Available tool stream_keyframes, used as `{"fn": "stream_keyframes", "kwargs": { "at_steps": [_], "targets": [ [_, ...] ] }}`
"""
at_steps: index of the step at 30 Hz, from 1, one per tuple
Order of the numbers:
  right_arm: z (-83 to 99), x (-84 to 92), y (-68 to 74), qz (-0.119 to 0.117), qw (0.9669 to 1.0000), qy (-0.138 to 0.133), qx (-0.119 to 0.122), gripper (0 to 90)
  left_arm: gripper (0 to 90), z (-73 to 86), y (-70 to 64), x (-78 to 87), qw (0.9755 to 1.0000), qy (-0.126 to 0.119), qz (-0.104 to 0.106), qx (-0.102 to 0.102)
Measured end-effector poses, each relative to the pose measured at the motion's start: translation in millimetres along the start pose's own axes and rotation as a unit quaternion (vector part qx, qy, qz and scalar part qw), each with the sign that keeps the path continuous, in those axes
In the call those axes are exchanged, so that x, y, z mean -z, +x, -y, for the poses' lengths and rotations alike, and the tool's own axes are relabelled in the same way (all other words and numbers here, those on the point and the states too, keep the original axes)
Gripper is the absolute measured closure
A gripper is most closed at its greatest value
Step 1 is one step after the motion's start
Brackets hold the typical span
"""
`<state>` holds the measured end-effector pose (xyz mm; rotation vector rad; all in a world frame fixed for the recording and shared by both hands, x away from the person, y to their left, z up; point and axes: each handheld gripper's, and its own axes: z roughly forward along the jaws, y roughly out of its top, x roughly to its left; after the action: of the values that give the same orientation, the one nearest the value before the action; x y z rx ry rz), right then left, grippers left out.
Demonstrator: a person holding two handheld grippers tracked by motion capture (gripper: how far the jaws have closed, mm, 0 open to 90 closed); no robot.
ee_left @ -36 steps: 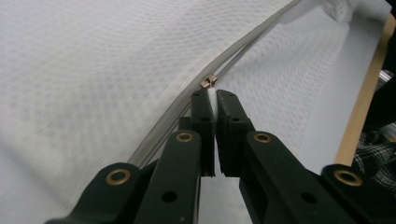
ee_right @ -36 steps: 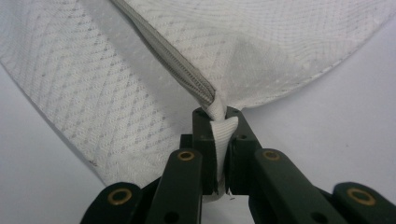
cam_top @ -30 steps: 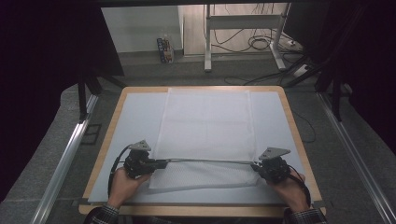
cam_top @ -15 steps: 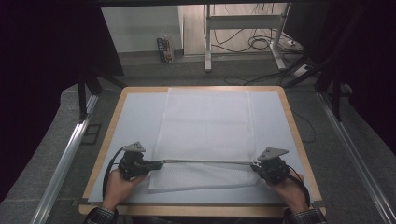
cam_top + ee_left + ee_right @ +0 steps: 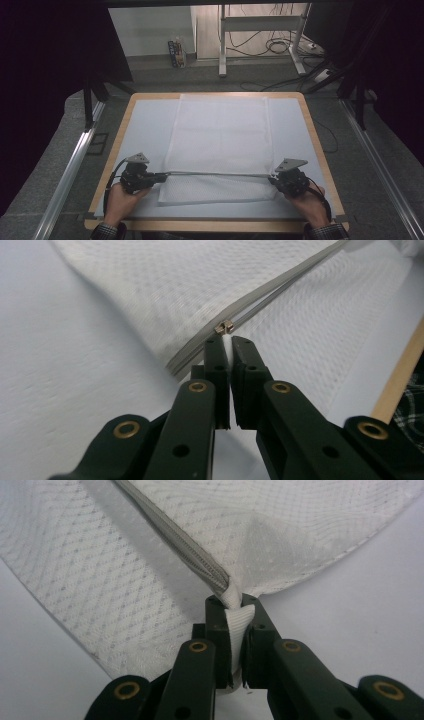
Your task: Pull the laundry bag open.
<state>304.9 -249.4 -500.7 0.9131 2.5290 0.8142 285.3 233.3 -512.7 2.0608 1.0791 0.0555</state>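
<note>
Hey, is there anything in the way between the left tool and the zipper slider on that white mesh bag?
Nothing visible: the left tool is shut on the pull right behind the zipper slider of the mesh bag.

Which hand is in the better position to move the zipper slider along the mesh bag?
Left. The left gripper is shut just behind the zipper slider, apparently on its pull. The right gripper clamps the white fabric tab at the zipper's far end, anchoring the mesh bag.

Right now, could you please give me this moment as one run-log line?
left gripper: shut on zipper pull | right gripper: shut on tab | mesh bag: flat on table, zipper taut
</note>
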Motion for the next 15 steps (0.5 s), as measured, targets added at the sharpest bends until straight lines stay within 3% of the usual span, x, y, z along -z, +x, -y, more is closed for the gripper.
{"fn": "stream_keyframes", "kwargs": {
  "at_steps": [12, 15],
  "targets": [
    [2.1, 1.4, -2.8, -0.002, 1.0, 0.001, -0.006, 83.7, 87.4, 7.1, 9.7, 5.6, 0.9997, 0.004, -0.016, 0.016],
    [2.6, 1.6, -3.0, -0.004, 1.0, 0.002, -0.007, 83.7, 87.4, 7.6, 9.9, 6.6, 0.999, 0.012, -0.039, 0.018]
  ]
}}
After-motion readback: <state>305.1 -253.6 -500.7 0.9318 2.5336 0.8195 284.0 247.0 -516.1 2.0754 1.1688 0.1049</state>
